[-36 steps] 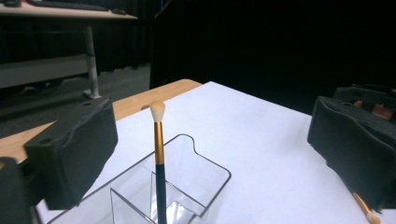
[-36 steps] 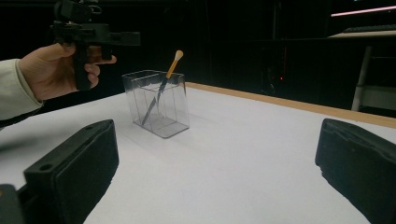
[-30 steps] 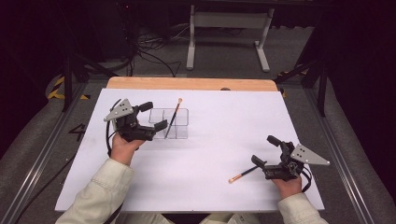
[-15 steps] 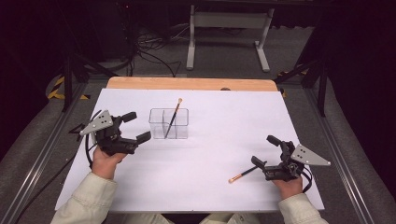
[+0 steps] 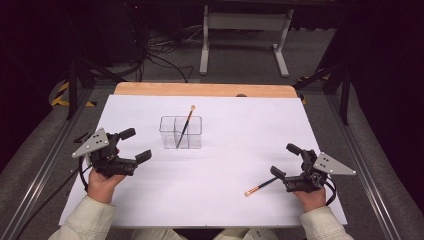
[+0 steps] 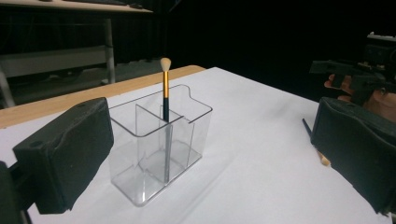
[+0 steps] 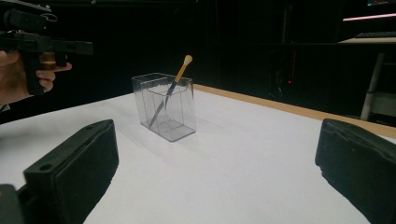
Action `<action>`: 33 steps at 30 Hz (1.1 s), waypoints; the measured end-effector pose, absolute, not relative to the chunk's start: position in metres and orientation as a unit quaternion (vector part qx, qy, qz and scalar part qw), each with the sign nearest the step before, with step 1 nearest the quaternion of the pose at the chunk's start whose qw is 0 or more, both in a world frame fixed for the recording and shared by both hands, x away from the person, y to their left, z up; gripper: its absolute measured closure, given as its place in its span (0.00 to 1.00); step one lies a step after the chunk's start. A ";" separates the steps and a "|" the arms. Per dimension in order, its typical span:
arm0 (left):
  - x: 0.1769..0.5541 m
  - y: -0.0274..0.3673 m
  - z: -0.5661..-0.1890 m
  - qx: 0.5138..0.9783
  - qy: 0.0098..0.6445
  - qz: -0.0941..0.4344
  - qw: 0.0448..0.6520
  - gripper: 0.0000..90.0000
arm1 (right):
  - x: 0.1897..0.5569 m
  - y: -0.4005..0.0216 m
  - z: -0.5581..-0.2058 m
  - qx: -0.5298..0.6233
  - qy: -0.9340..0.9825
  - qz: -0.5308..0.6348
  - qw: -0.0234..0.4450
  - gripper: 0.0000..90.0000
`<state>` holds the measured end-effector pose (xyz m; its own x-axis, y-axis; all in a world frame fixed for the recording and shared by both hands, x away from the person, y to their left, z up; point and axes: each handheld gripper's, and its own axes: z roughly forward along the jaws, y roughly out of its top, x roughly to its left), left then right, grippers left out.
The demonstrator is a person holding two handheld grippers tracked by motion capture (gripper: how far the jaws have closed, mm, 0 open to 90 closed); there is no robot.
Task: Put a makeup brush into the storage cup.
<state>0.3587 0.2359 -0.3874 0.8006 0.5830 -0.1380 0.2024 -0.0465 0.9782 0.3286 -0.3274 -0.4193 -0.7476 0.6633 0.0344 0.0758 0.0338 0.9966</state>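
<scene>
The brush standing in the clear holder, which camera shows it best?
The left gripper view: the brush is close, with its pale tip, gold band and dark handle sharp inside the clear holder. The right gripper view shows it smaller and leaning; the high view shows a thin line.

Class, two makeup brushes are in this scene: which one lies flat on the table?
The brush beside the right gripper lies flat on the white tabletop; the other brush stands leaning in the clear organiser.

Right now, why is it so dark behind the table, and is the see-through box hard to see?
In the high view, light falls on the white table while the room behind stays black. In the left gripper view, the clear box is sharp, with pale glints along its edges. In the right gripper view, it shows against the dark; the brush inside looks slightly soft.
</scene>
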 end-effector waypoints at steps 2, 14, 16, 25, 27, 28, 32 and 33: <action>0.357 0.239 -0.388 0.706 0.282 0.150 0.632 0.00 | 0.329 -0.328 -0.418 0.272 0.684 0.637 0.231 0.00; 0.350 0.248 -0.390 0.705 0.287 0.155 0.630 0.00 | 0.329 -0.331 -0.410 0.277 0.693 0.628 0.221 0.00; 0.349 0.249 -0.391 0.707 0.285 0.154 0.628 0.00 | 0.329 -0.330 -0.408 0.274 0.698 0.624 0.218 0.00; 0.347 0.255 -0.395 0.701 0.281 0.164 0.634 0.00 | 0.332 -0.333 -0.396 0.260 0.723 0.607 0.204 0.00; 0.348 0.254 -0.396 0.701 0.283 0.163 0.634 0.00 | 0.333 -0.333 -0.393 0.257 0.730 0.601 0.198 0.00; 0.348 0.254 -0.396 0.701 0.284 0.161 0.634 0.00 | 0.334 -0.333 -0.391 0.256 0.734 0.598 0.193 0.00; 0.349 0.254 -0.397 0.695 0.284 0.158 0.642 0.00 | 0.338 -0.332 -0.383 0.261 0.751 0.583 0.166 0.00; 0.349 0.256 -0.397 0.693 0.284 0.157 0.643 0.00 | 0.338 -0.331 -0.381 0.262 0.754 0.579 0.164 0.00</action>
<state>0.3489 0.2555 -0.3970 0.7890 0.5961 -0.1488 0.1928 -0.0104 0.9812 0.3383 -0.3310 -0.3810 -0.8086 0.5857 0.0558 0.2055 0.1922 0.9596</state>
